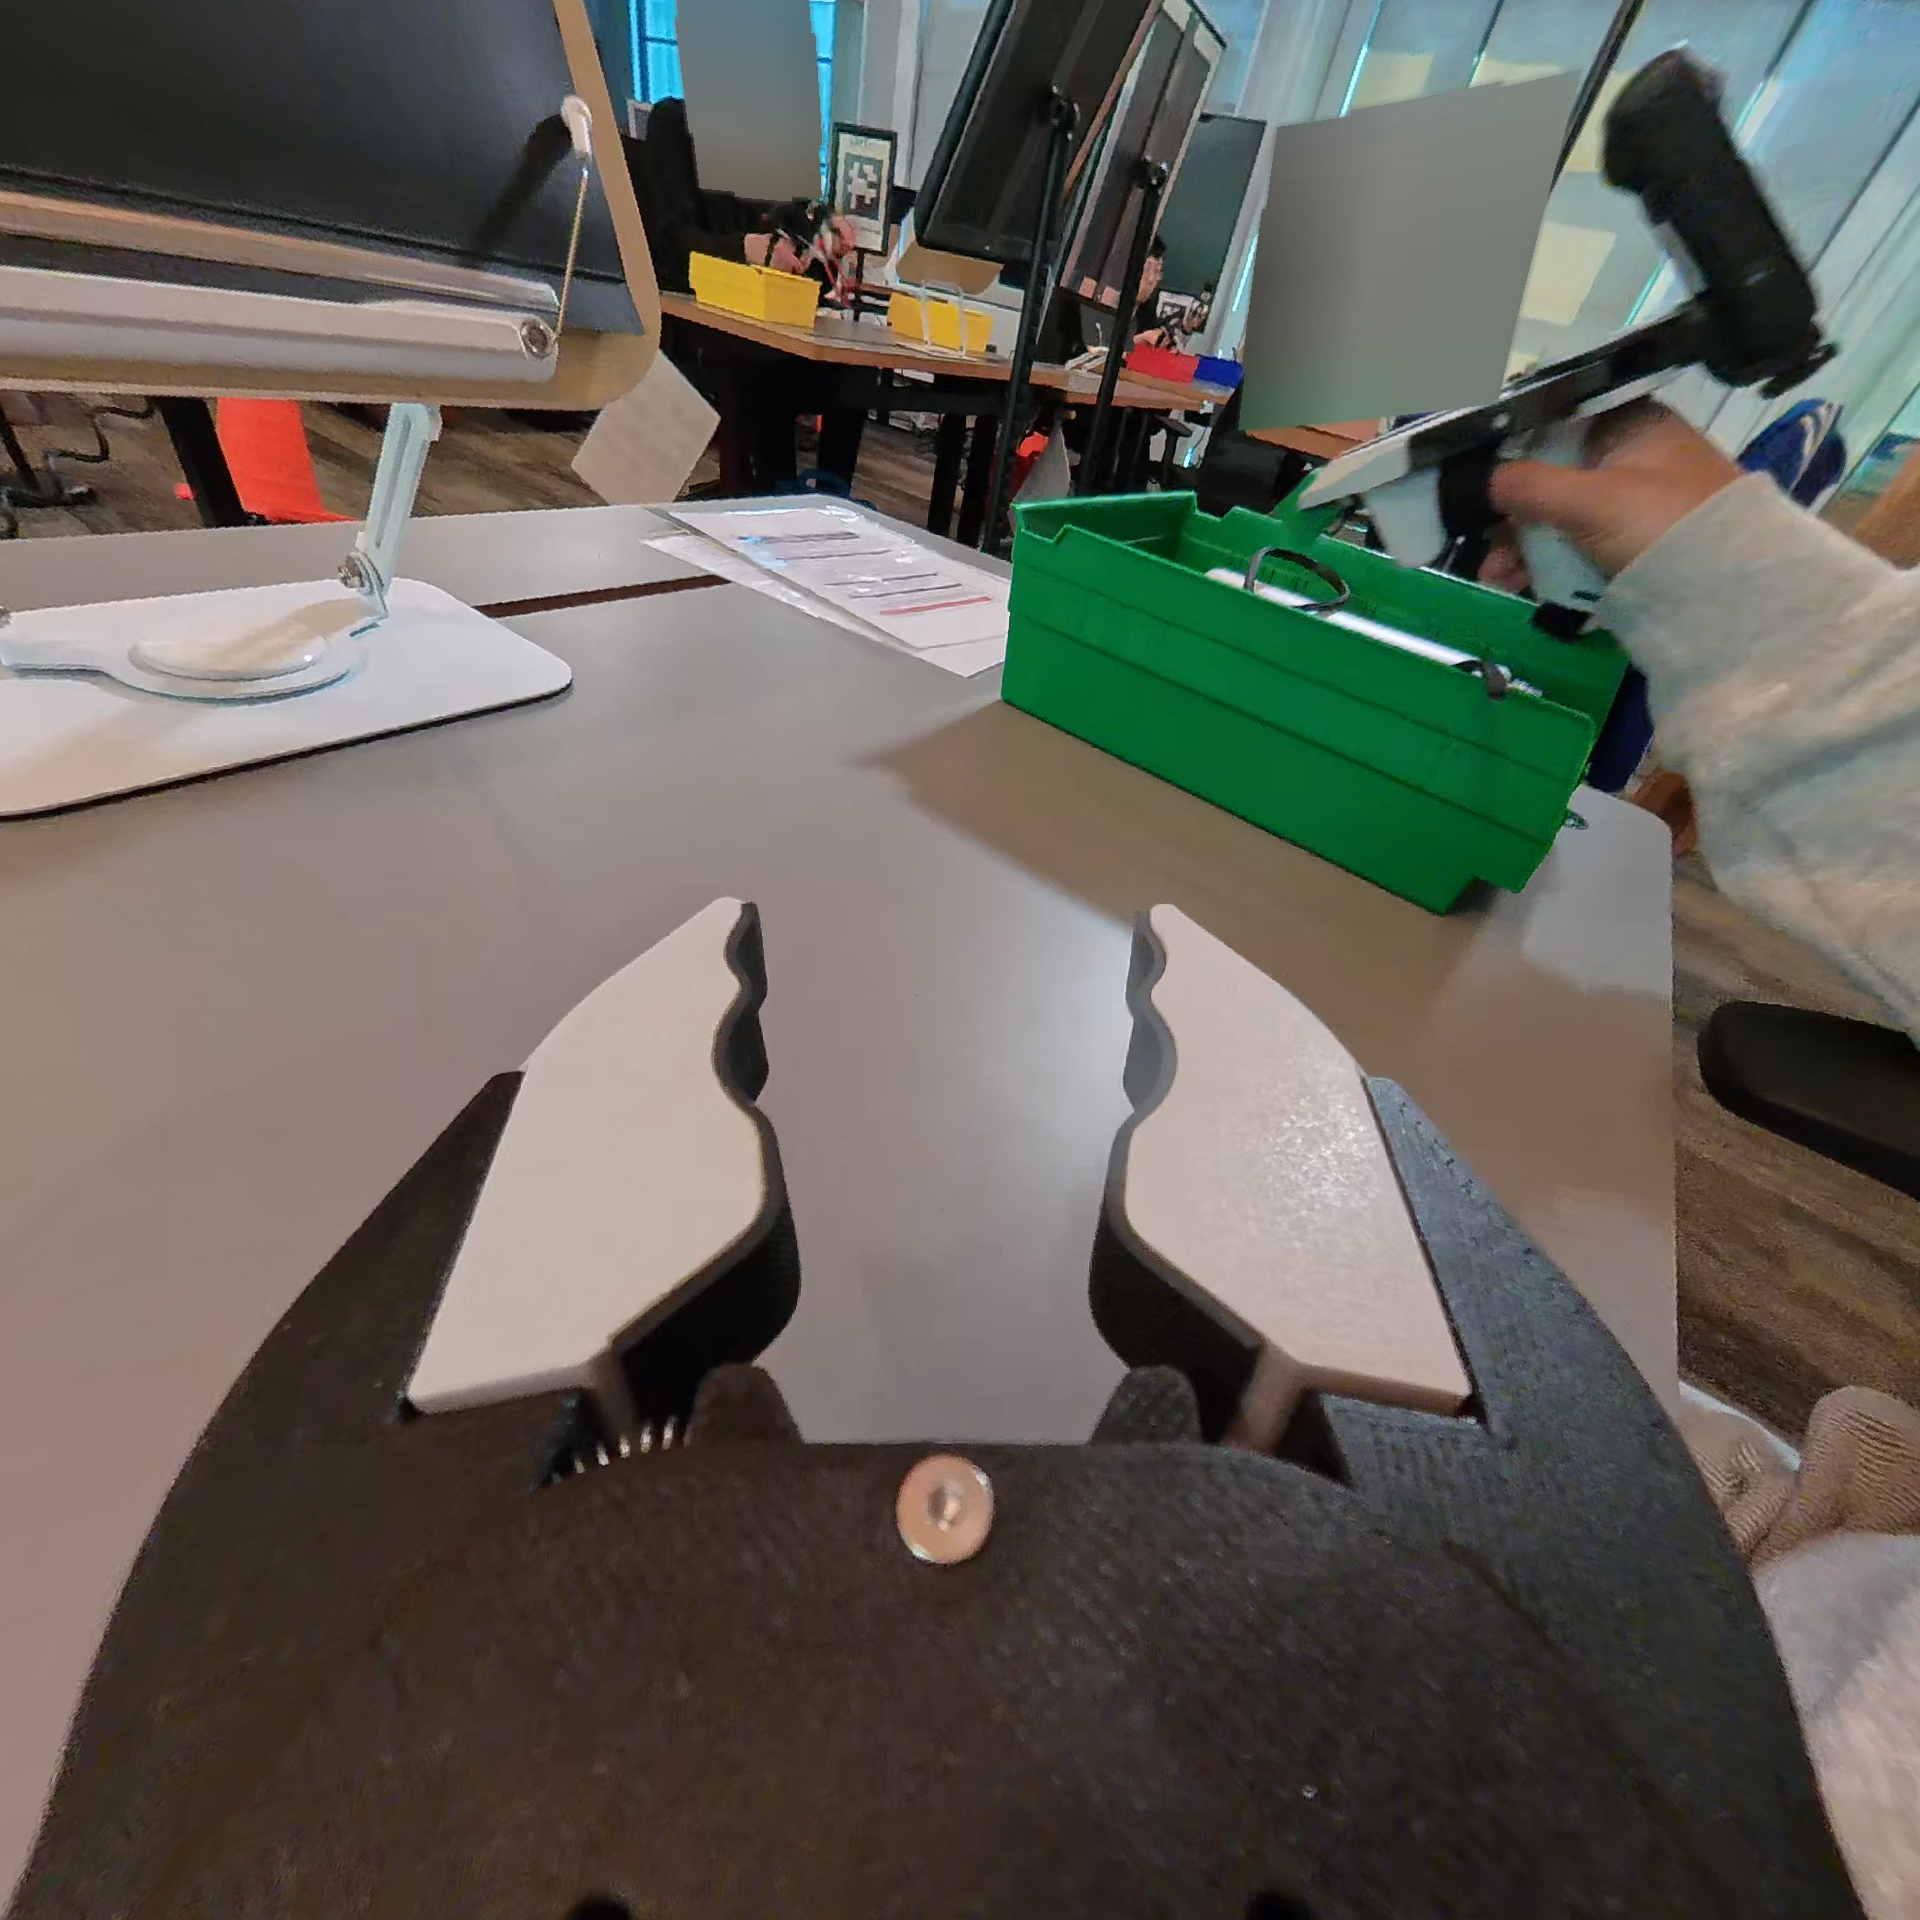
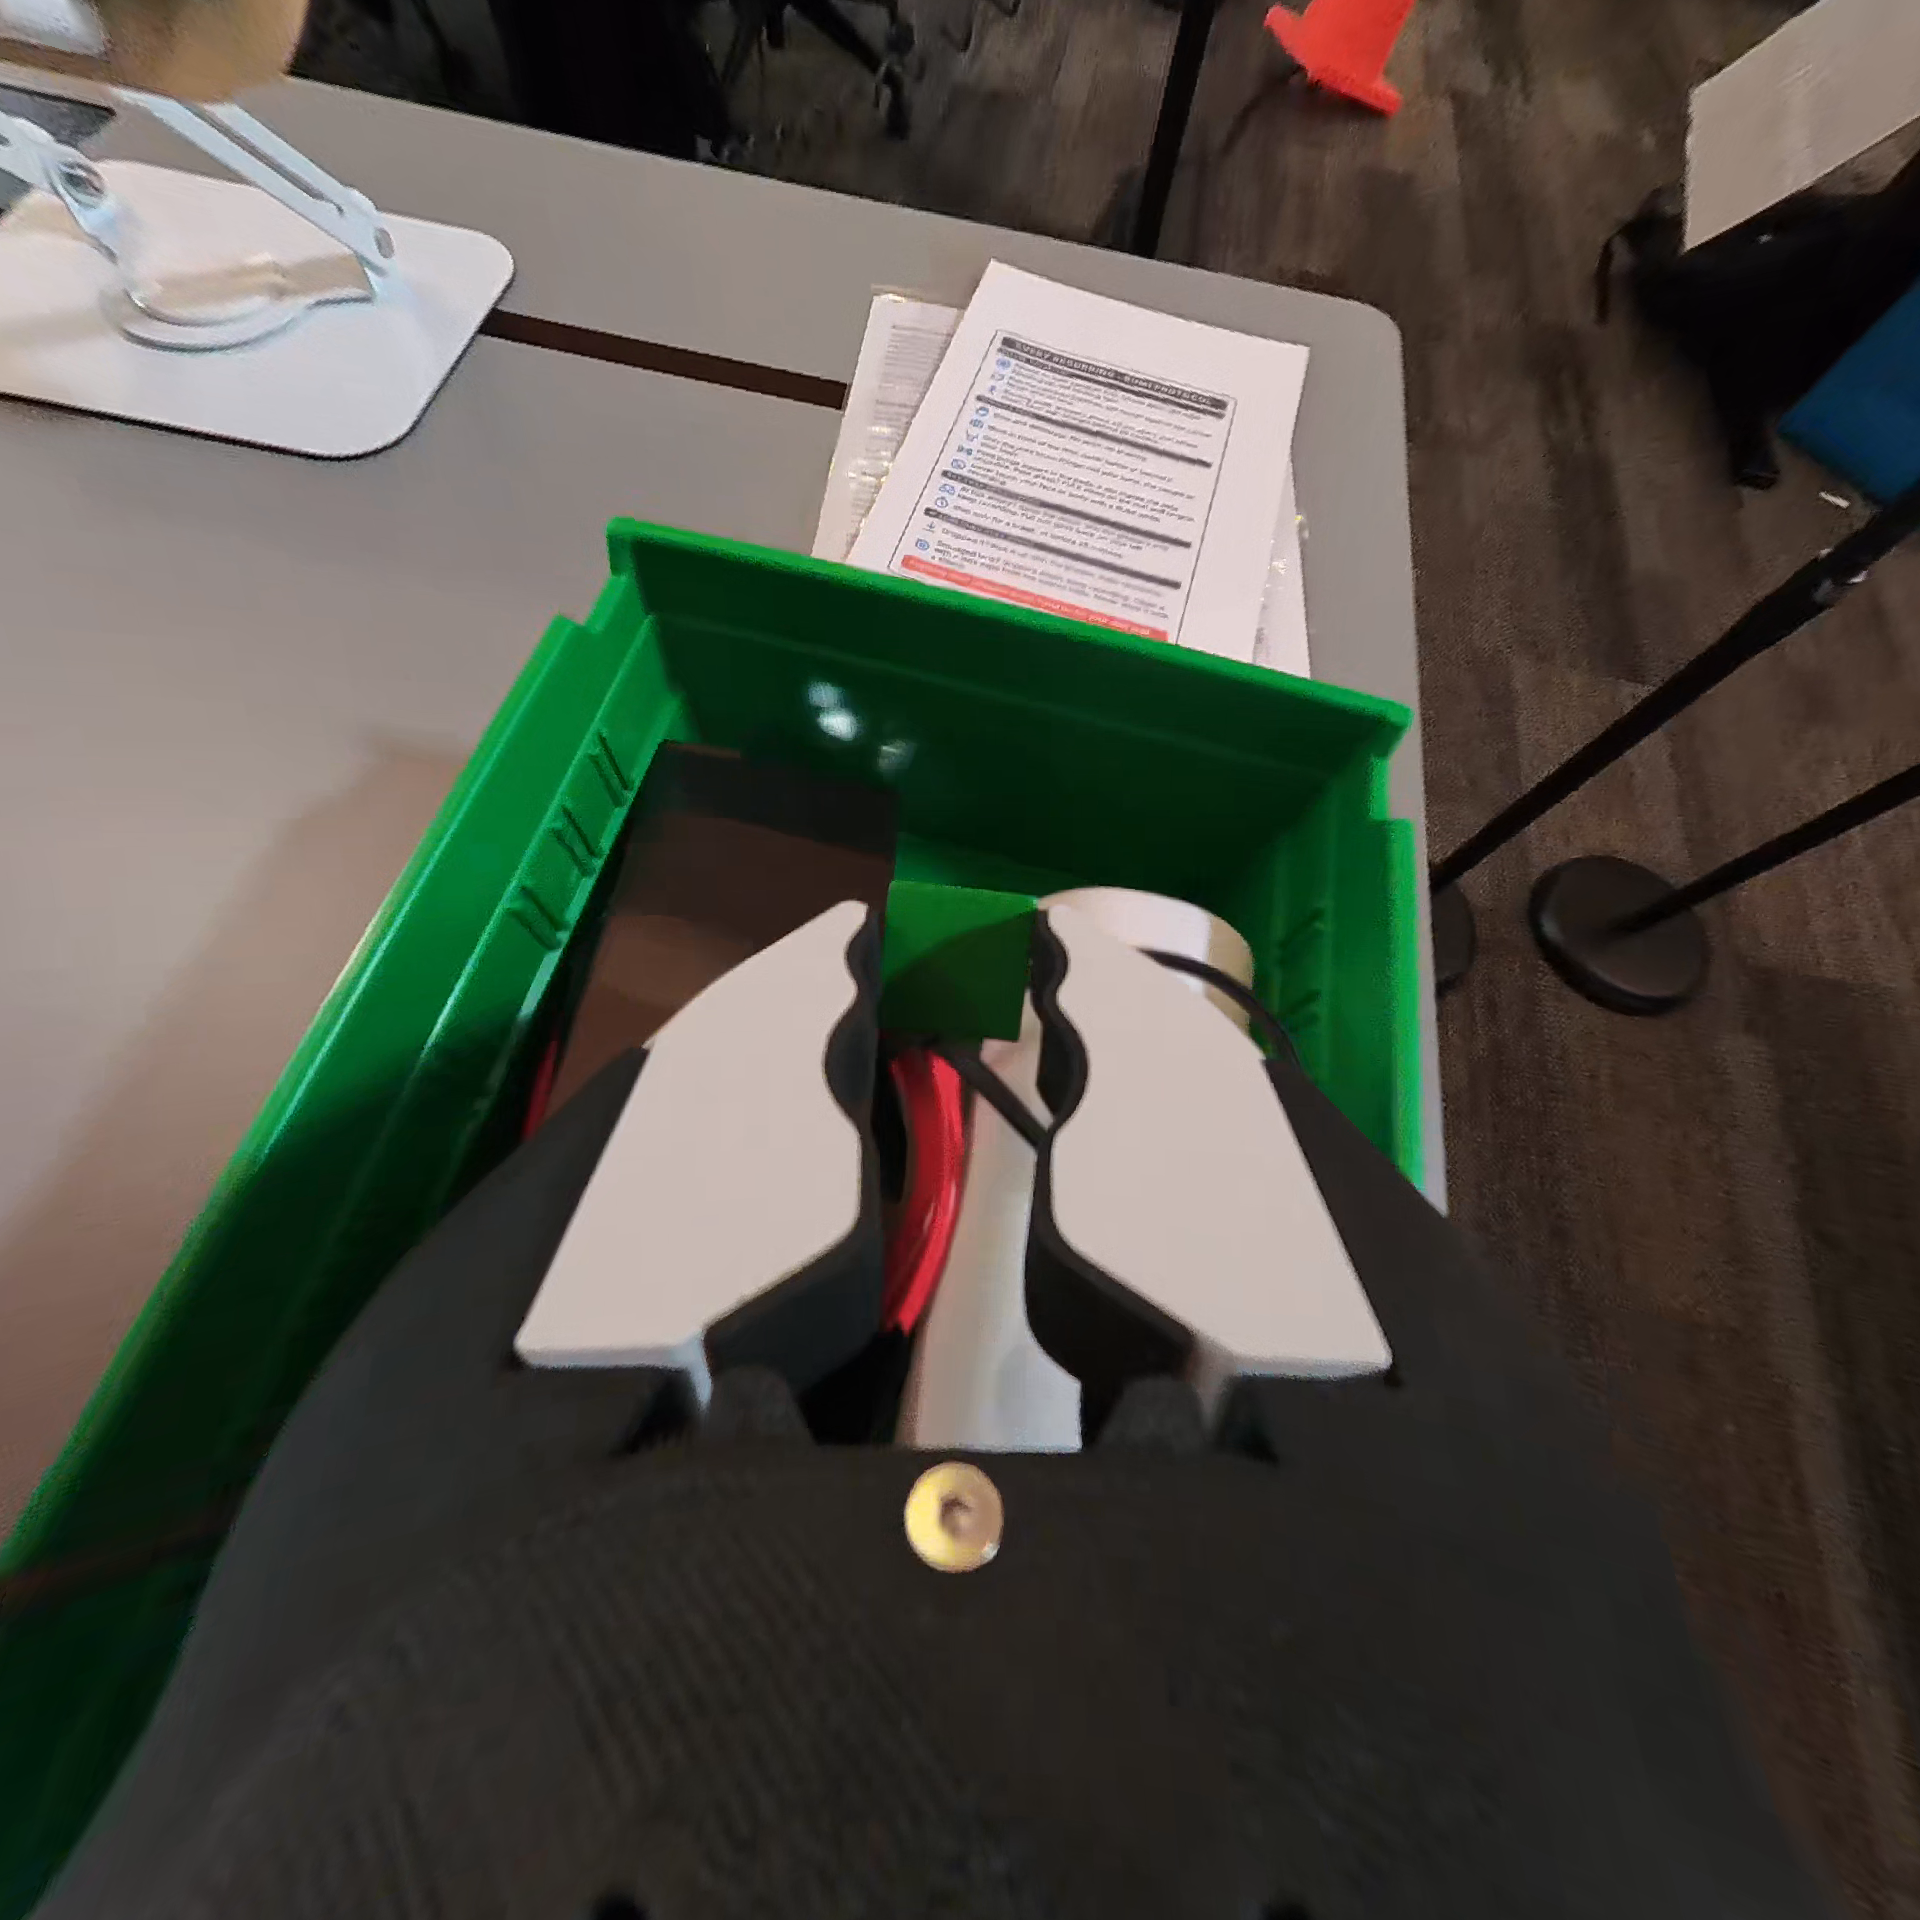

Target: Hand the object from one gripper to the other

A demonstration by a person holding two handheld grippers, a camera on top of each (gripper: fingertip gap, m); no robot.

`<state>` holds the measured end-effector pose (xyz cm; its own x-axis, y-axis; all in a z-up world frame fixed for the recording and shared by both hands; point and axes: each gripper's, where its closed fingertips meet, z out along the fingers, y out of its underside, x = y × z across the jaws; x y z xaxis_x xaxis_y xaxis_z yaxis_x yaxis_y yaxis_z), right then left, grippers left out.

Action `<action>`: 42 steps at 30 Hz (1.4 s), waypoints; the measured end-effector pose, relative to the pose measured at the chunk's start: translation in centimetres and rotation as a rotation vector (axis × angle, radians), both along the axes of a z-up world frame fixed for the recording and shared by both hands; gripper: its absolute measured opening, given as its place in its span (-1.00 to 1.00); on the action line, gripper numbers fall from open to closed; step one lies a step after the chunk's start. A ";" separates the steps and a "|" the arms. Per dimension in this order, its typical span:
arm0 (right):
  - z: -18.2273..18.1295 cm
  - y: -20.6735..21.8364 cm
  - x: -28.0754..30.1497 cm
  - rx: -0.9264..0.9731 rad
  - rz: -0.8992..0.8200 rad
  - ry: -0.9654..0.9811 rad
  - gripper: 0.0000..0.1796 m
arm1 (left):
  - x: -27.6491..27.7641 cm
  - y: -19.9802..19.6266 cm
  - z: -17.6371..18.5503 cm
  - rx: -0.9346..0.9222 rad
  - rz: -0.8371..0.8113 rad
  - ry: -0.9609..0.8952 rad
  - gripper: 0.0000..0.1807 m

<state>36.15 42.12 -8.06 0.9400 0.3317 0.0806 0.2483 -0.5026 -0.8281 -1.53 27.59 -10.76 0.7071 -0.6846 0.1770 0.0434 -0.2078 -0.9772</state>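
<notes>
I'm at the pick-up stage here, hand-off not yet begun. My right tool [image 2: 956, 971] is dipped nose-down into the green bin [image 2: 997, 665] at the right end of the desk [image 2: 260, 644]. Its fingers stand partly apart, with a small green block [image 2: 951, 966] sitting right between the tips. The right fingertip looks to be against the block's edge, the left one just beside it; I can't say it's truly gripped, so I'm calling this a closing grasp, not a hold. Under the fingers I see a red cable [image 2: 925, 1174], a white cylinder [image 2: 1143, 925] to the right with a thin black wire across it, and a dark flat piece [image 2: 727, 862] to the left.

My left tool [image 1: 945, 961] waits low over bare desk, fingers wide apart, holding nothing and touching nothing. From that side I can see the right tool [image 1: 1382, 499] in the person's hand [image 1: 1600, 499] over the bin [image 1: 1288, 748].

Next, as I judge it: squeeze the right tool onto the block, lift clear of the bin wall without snagging the wire, and bring it across to the waiting left fingers.
</notes>
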 end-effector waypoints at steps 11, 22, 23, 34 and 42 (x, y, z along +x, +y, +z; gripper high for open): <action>6.2 -0.3 -2.3 0.285 0.012 -0.170 -0.36 | -1.4 0.1 0.3 -0.018 0.038 -0.051 -0.28; 10.1 -10.8 -24.5 0.575 0.501 0.140 -0.45 | -1.7 -0.1 0.7 -0.014 0.014 -0.076 -0.39; 9.1 -11.5 -26.2 0.571 0.543 0.169 -0.53 | -1.8 -0.1 0.8 -0.012 0.009 -0.079 -0.43; 0.8 -15.3 -33.6 0.304 0.761 0.372 -1.00 | -6.2 0.5 3.0 0.072 0.086 -0.067 -0.59; -2.0 -15.8 -34.0 0.120 0.815 0.509 -0.82 | -24.2 -0.1 14.3 0.203 0.454 0.064 -0.79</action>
